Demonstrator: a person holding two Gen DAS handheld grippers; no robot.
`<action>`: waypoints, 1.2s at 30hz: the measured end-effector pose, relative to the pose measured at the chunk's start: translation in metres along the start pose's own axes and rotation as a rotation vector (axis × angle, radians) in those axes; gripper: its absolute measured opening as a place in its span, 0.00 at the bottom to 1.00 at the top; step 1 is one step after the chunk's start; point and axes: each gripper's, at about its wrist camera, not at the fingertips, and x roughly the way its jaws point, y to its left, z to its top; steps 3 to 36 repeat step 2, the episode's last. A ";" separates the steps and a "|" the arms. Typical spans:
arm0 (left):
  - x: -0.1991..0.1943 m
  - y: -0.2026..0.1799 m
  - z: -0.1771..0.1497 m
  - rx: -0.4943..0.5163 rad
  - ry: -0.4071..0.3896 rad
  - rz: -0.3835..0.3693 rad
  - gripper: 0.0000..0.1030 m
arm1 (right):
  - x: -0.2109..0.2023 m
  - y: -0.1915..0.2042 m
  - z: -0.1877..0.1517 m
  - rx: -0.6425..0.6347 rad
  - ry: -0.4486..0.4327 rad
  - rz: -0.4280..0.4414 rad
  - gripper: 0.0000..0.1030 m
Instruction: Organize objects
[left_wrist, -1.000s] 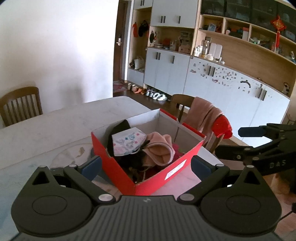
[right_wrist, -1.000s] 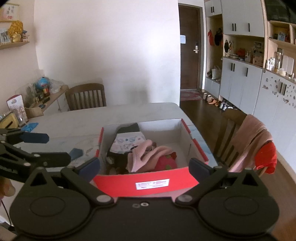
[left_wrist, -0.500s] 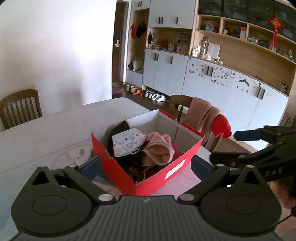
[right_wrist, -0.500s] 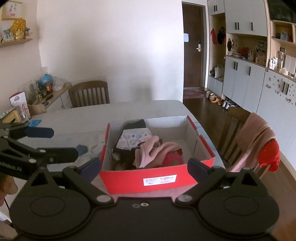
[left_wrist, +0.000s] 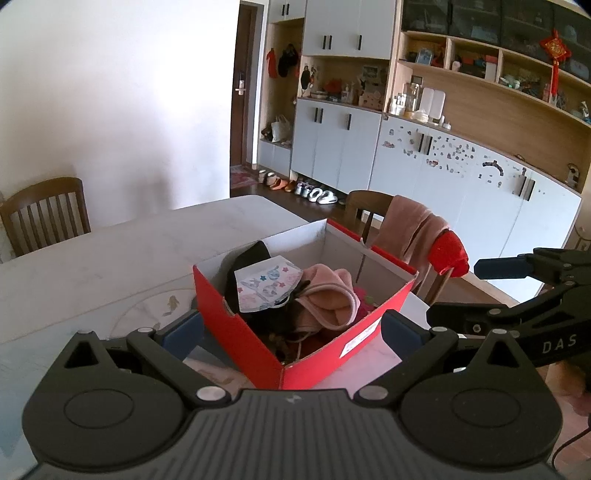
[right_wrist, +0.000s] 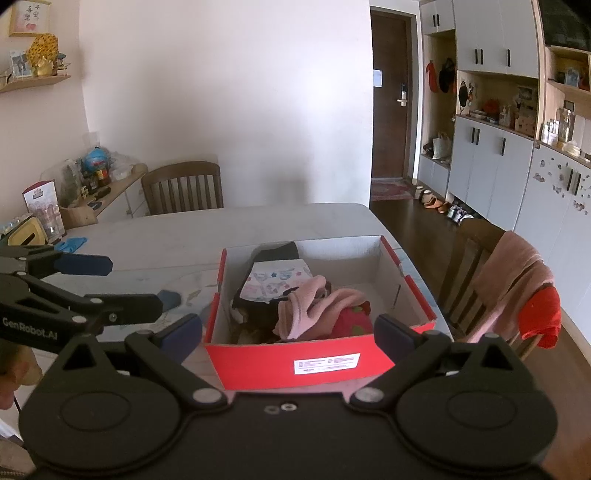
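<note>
Center frame, red box (right_wrist: 317, 363) on the table (left_wrist: 122, 251) holds piled clothes: pink garment (right_wrist: 314, 306), patterned cloth (left_wrist: 266, 286). Left gripper (left_wrist: 291, 328) and right gripper (right_wrist: 288, 330) both spread wide, empty, flanking the box, likely staged for reaching in.

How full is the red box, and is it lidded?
Open, no lid on it. The red box is partly full: clothes, including a pink garment, fill its left side; its right side shows bare white floor.
</note>
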 end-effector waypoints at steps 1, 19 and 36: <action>0.000 0.001 0.000 -0.001 0.001 -0.002 1.00 | 0.000 0.000 0.000 0.000 0.000 0.002 0.97; 0.000 0.001 0.000 0.000 0.001 0.000 1.00 | 0.001 0.001 0.001 -0.002 0.000 0.002 0.97; 0.000 0.001 0.000 0.000 0.001 0.000 1.00 | 0.001 0.001 0.001 -0.002 0.000 0.002 0.97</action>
